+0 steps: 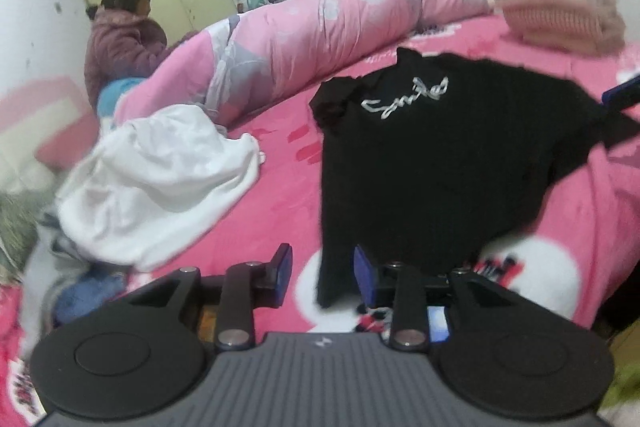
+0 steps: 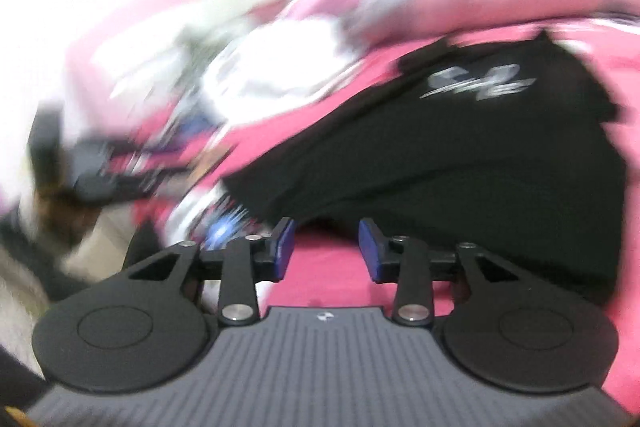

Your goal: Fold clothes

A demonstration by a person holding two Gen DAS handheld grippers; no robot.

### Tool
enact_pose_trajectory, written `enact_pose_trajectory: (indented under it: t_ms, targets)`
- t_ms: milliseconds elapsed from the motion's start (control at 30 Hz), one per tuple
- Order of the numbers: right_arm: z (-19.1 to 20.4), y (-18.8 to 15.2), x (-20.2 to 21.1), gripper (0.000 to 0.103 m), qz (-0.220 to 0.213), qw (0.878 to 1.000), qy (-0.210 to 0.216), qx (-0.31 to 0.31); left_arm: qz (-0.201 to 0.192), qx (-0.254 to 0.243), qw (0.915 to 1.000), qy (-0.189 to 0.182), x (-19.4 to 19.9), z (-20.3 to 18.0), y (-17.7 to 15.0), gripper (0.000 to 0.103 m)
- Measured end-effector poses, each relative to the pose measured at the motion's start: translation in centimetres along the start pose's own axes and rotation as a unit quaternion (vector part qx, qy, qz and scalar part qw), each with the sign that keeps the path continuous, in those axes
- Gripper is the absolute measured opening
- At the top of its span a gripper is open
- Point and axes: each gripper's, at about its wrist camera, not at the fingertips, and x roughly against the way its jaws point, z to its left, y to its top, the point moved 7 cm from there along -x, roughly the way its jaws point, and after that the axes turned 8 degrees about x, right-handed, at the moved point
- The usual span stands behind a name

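A black T-shirt (image 1: 440, 163) with pale script lettering across its chest was seen laid flat on the pink bed sheet (image 1: 280, 187), its hem towards the cameras and its collar towards the far side. The left gripper (image 1: 322, 271) was held above the shirt's near hem corner, its blue-padded jaws spread apart; the corner of the cloth was seen in the gap between them, but no pad was pressed on it. The right gripper (image 2: 326, 247) was likewise spread, with only pink sheet showing between its fingers, just short of the shirt's (image 2: 460, 163) near edge; that view was heavily smeared by blur. A crumpled white garment (image 1: 160, 183) was lying beside the shirt, apart from it. Beyond the shirt a rolled pink floral quilt (image 1: 300, 35) was stretched along the bed, and a stack of folded blankets (image 1: 560, 11) was seen past the shirt's far shoulder. A person in a purple jacket (image 1: 120, 43) was seated behind the quilt.
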Motion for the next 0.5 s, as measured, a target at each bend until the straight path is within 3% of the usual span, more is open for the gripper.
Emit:
enact_pose_trajectory:
  t_ms: [67, 167, 300, 367, 433, 467, 500]
  targets:
    - [-3.9, 0.3, 2.4, 0.042, -0.029, 0.996, -0.059, -0.056, 0.002, 0.016, 0.9998, -0.014, -0.8, -0.6, 0.4, 0.038]
    - [-8.2, -0.4, 3.8, 0.042, -0.040, 0.983, -0.115, -0.135, 0.015, 0.047, 0.9981, -0.037, -2.6, -1.5, 0.7, 0.038]
    - [-11.8, -1.9, 3.2, 0.042, -0.030, 0.968, -0.131, -0.212, 0.046, 0.091, 0.9933, -0.054, -5.9, -2.0, 0.5, 0.038]
    - [-12.5, -2.6, 2.0, 0.040, -0.015, 0.966, -0.130, -0.223, 0.061, 0.111, 0.9901, -0.060, -7.5, -2.3, 0.4, 0.038]
    - [-12.3, -3.1, 1.0, 0.023, 0.000, 0.968, -0.125, -0.218, 0.080, 0.120, 0.9882, -0.051, -8.8, -2.3, -0.2, 0.038]
    - [-12.0, -3.2, 0.7, 0.003, 0.007, 0.969, -0.125, -0.212, 0.091, 0.125, 0.9868, -0.048, -9.4, -2.3, -0.6, 0.038]
    - [-11.7, -3.2, 0.9, 0.001, 0.007, 0.970, -0.130, -0.204, 0.099, 0.132, 0.9852, -0.048, -9.8, -2.1, -0.9, 0.038]
